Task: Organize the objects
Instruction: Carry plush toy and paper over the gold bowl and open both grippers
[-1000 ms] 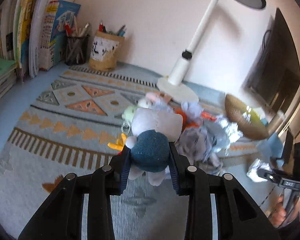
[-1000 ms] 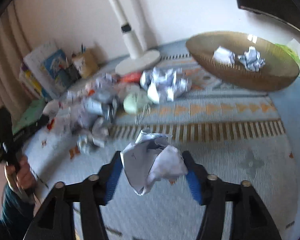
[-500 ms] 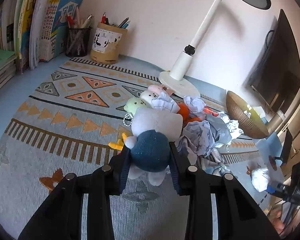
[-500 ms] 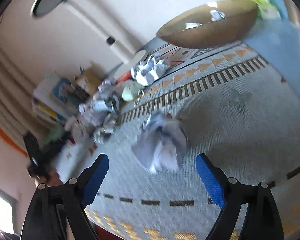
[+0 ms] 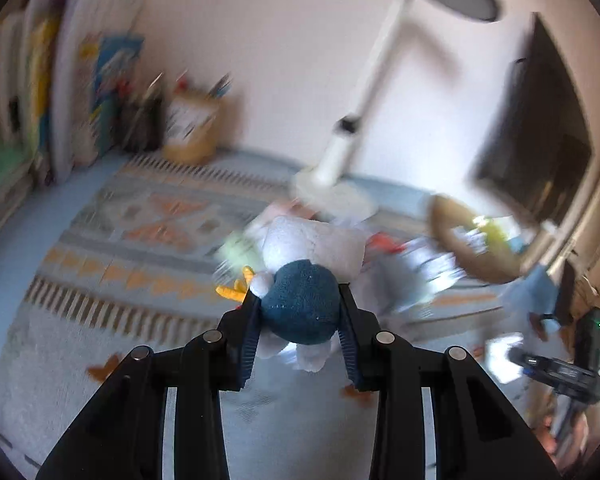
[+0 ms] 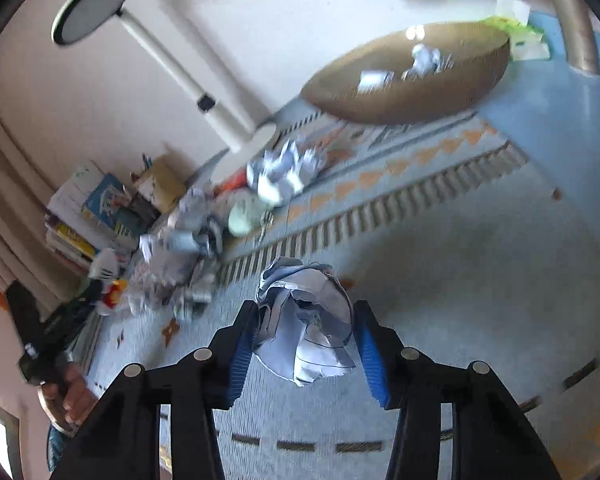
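on a patterned rug, two hand-held grippers each carry one thing from a pile of clutter. the left gripper is clamped narrow on a plush toy, its pads pressing the dark blue round body, with the white head sticking out in front and pale legs hanging below. the toy is lifted clear of the rug. it looks soft and light and it dents under the pads, so the round body is the sound place to hold; the thin limbs would likely slip.

the right gripper has a crumpled paper ball between its blue pads, and its jaws are closing. the left pad touches the paper; whether the right pad presses yet is hard to tell. the paper is very light and crushable, so a grip across its thick middle should do, and little force is needed.

beyond it sits a wooden bowl that already has paper balls inside, a likely place for this one. between lies the pile of more crumpled paper and small toys, near the base of a white lamp. books stand at the far left. the left view is blurred.
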Tool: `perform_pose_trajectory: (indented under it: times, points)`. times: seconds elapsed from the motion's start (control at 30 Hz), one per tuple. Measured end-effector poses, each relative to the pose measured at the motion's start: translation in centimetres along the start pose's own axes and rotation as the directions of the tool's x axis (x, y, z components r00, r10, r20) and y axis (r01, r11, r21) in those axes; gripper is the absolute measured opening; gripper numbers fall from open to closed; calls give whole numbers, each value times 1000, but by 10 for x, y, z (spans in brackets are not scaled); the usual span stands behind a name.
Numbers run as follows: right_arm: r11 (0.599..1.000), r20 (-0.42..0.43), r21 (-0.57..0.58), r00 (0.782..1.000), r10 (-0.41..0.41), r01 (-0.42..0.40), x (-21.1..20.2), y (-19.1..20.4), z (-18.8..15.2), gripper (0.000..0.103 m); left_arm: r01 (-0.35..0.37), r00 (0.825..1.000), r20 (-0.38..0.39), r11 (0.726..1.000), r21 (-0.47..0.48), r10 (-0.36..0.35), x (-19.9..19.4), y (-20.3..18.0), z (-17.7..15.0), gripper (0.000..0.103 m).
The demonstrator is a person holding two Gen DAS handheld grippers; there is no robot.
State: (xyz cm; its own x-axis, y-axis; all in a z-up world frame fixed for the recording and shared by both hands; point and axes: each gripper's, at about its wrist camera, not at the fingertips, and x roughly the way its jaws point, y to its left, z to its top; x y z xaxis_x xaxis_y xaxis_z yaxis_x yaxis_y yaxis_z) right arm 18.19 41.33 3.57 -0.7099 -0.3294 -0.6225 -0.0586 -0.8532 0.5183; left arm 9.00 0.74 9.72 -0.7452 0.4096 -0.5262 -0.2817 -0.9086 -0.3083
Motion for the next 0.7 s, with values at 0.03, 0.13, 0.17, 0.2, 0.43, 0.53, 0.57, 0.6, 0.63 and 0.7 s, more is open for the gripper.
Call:
perform_pose_trajectory:
  times: [0.03, 0.13, 0.17, 0.2, 0.43, 0.53, 0.57, 0.6, 0.63, 0.7]
  points:
    - [1000, 17, 4, 1000, 4, -4, -6, -3, 6, 47, 14, 1000, 11, 1000, 23, -14, -1, -14, 8, 32]
    - [1000, 86, 15, 996, -9, 8, -25, -12, 35, 47, 86, 996, -11, 993, 85, -85, 15, -63, 34, 32]
    - [1000, 117, 21, 993, -17, 15, -32, -15, 49, 47, 104, 995, -22, 990, 95, -102, 26, -79, 43, 32]
    - [1000, 143, 23, 990, -23, 20, -38, -18, 60, 47, 113, 993, -34, 988, 105, -110, 41, -99, 52, 32]
    - [975, 277, 63, 935, -221, 212, -46, -31, 149, 47, 167, 974, -179, 972, 167, -137, 163, -216, 74, 35]
    - [958, 284, 58, 915, -287, 282, -35, -36, 173, 49, 189, 972, -175, 961, 200, -155, 188, -246, 72, 35]
    - [955, 282, 52, 913, -294, 291, -31, -37, 177, 51, 197, 972, -172, 957, 213, -162, 193, -254, 72, 35]
    - [953, 277, 43, 913, -300, 300, -26, -37, 182, 62, 219, 969, -167, 950, 224, -184, 198, -262, 71, 40]
    - [949, 270, 34, 912, -309, 312, -21, -37, 187, 74, 245, 963, -172, 942, 231, -208, 203, -268, 72, 47]
    - [937, 275, 41, 897, -345, 348, -21, -44, 196, 74, 288, 947, -213, 929, 232, -240, 212, -274, 73, 59]
